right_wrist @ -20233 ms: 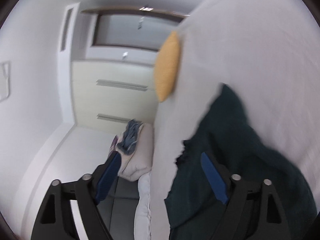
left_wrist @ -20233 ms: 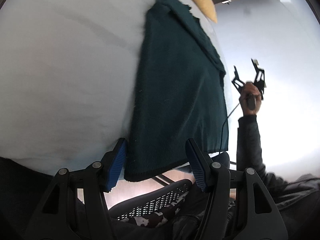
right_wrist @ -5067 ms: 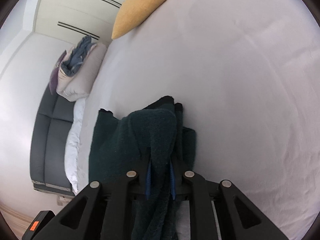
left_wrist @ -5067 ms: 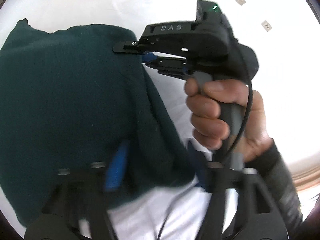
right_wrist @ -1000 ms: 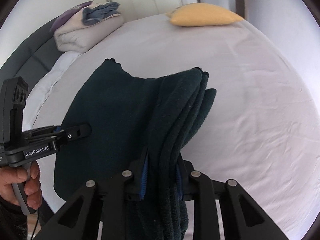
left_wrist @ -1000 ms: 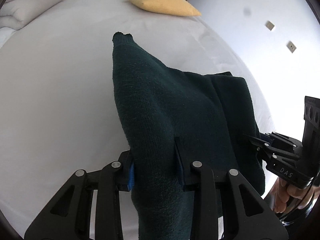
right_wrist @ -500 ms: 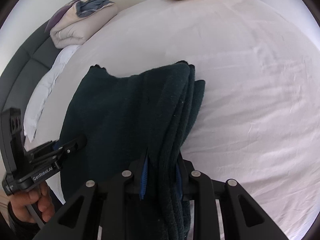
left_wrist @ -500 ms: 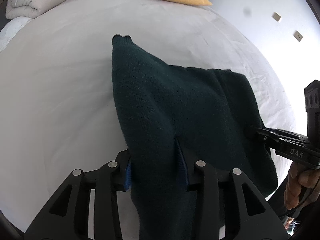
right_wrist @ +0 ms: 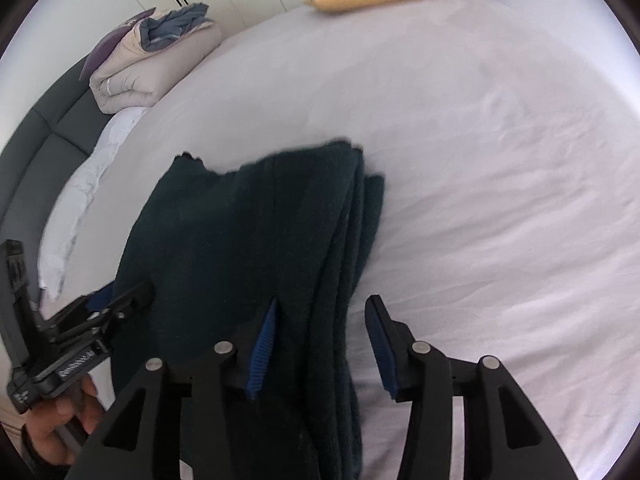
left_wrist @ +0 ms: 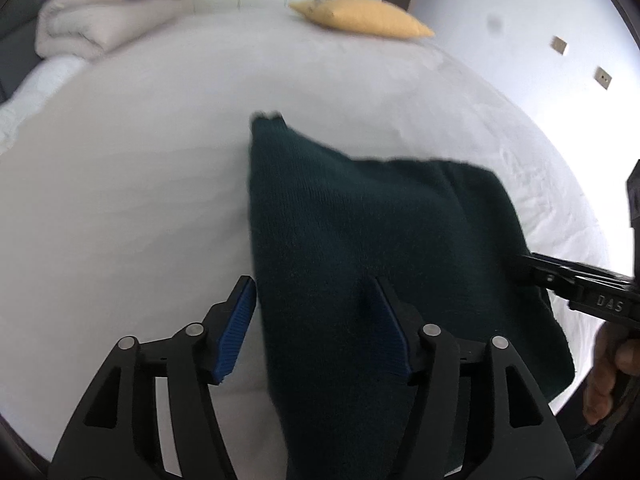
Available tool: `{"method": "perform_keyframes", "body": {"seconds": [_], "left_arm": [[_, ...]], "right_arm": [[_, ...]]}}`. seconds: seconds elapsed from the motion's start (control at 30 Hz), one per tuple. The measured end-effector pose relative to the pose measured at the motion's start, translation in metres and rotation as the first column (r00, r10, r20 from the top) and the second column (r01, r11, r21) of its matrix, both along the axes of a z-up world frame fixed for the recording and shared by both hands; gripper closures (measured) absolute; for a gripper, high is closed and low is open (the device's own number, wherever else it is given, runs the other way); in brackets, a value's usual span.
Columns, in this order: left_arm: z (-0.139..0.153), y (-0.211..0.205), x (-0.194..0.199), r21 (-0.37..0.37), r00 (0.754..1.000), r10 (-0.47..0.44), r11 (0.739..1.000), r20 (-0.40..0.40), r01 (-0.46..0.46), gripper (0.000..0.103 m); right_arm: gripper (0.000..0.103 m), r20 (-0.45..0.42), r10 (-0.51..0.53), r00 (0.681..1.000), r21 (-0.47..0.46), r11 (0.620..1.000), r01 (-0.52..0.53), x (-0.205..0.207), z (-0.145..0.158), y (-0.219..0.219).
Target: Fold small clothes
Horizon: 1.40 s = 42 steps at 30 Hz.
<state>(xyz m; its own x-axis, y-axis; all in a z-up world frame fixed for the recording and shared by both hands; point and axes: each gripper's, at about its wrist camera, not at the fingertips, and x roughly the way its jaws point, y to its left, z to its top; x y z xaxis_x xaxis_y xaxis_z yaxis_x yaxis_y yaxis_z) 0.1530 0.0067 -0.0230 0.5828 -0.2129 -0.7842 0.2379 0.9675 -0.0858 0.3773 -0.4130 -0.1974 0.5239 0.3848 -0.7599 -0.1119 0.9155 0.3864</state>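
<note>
A dark green knitted garment [left_wrist: 372, 240] lies folded on the white bed sheet [left_wrist: 120, 200]; its stacked folded edge shows in the right wrist view [right_wrist: 344, 240]. My left gripper [left_wrist: 316, 320] is open, its blue pads either side of the garment's near left edge. My right gripper [right_wrist: 324, 332] is open around the thick folded edge. Each gripper appears in the other's view: the right one [left_wrist: 560, 276] at the garment's right side, the left one [right_wrist: 108, 304] at its left side.
A yellow pillow [left_wrist: 360, 16] lies at the far end of the bed. A folded beige duvet [right_wrist: 152, 64] with grey-blue clothes on top sits at the far left, beside a dark sofa-like headboard [right_wrist: 44, 132]. White wardrobe doors stand behind.
Both grippers have opened and let go of the garment, which now rests on the sheet. Half a second ago both were shut on it.
</note>
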Motion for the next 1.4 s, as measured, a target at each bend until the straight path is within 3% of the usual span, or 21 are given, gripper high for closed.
{"method": "perform_keyframes", "body": {"seconds": [0.07, 0.13, 0.2, 0.33, 0.4, 0.43, 0.57, 0.67, 0.73, 0.77, 0.87, 0.97, 1.1, 1.4], "left_arm": [[0.016, 0.001, -0.016, 0.037, 0.995, 0.019, 0.999, 0.096, -0.022, 0.023], [0.039, 0.004, -0.036, 0.058, 0.974, 0.049, 0.996, 0.221, -0.063, 0.015], [0.064, 0.007, -0.064, 0.079, 0.923, 0.102, 0.987, 0.371, -0.140, 0.000], [0.102, -0.001, -0.107, 0.102, 0.801, 0.152, 0.961, 0.579, -0.256, 0.000], [0.117, -0.004, -0.129, 0.103, 0.766, 0.144, 0.959, 0.626, -0.264, 0.000], [0.121, -0.004, -0.136, 0.104, 0.766, 0.143, 0.959, 0.627, -0.264, 0.000], [0.141, -0.004, -0.162, 0.175, 0.782, 0.104, 0.948, 0.614, -0.264, 0.000], [0.154, 0.016, -0.180, 0.158, 0.826, 0.133, 0.953, 0.547, -0.259, 0.000], [0.153, 0.029, -0.184, 0.120, 0.874, 0.174, 0.960, 0.453, -0.253, 0.000], [0.148, 0.032, -0.180, 0.105, 0.895, 0.189, 0.962, 0.405, -0.251, 0.000], [0.126, 0.034, -0.170, 0.090, 0.932, 0.204, 0.966, 0.299, -0.240, 0.000], [0.094, 0.030, -0.154, 0.085, 0.957, 0.201, 0.971, 0.209, -0.222, 0.000], [0.062, 0.021, -0.141, 0.105, 0.970, 0.189, 0.973, 0.152, -0.206, 0.000], [0.043, 0.026, -0.133, 0.081, 0.979, 0.176, 0.979, 0.099, -0.184, 0.000]], "right_arm": [[0.049, 0.053, -0.008, 0.999, -0.039, 0.999, 0.010, -0.012, 0.013, 0.000], [0.042, 0.110, -0.025, 0.994, -0.053, 0.998, 0.031, -0.028, 0.027, -0.004], [0.038, 0.179, -0.048, 0.983, -0.068, 0.996, 0.061, -0.047, 0.042, -0.007], [0.017, 0.339, -0.100, 0.936, -0.093, 0.986, 0.138, -0.091, 0.072, -0.010], [0.006, 0.435, -0.128, 0.892, -0.094, 0.978, 0.186, -0.116, 0.087, -0.013], [0.000, 0.467, -0.137, 0.873, -0.089, 0.976, 0.201, -0.126, 0.092, -0.014], [0.000, 0.588, -0.162, 0.792, -0.067, 0.966, 0.248, -0.161, 0.118, -0.017], [0.000, 0.600, -0.156, 0.784, -0.050, 0.971, 0.232, -0.174, 0.132, -0.020], [0.000, 0.573, -0.149, 0.806, -0.072, 0.970, 0.231, -0.177, 0.134, -0.017], [0.000, 0.538, -0.132, 0.833, -0.096, 0.972, 0.216, -0.174, 0.132, -0.014], [0.000, 0.422, -0.123, 0.898, -0.123, 0.974, 0.192, -0.171, 0.118, -0.009], [0.000, 0.348, -0.133, 0.928, -0.111, 0.977, 0.182, -0.167, 0.102, -0.008], [0.000, 0.292, -0.131, 0.947, -0.113, 0.979, 0.170, -0.161, 0.087, -0.003], [0.000, 0.279, -0.101, 0.955, -0.163, 0.975, 0.151, -0.157, 0.075, 0.010]]}}
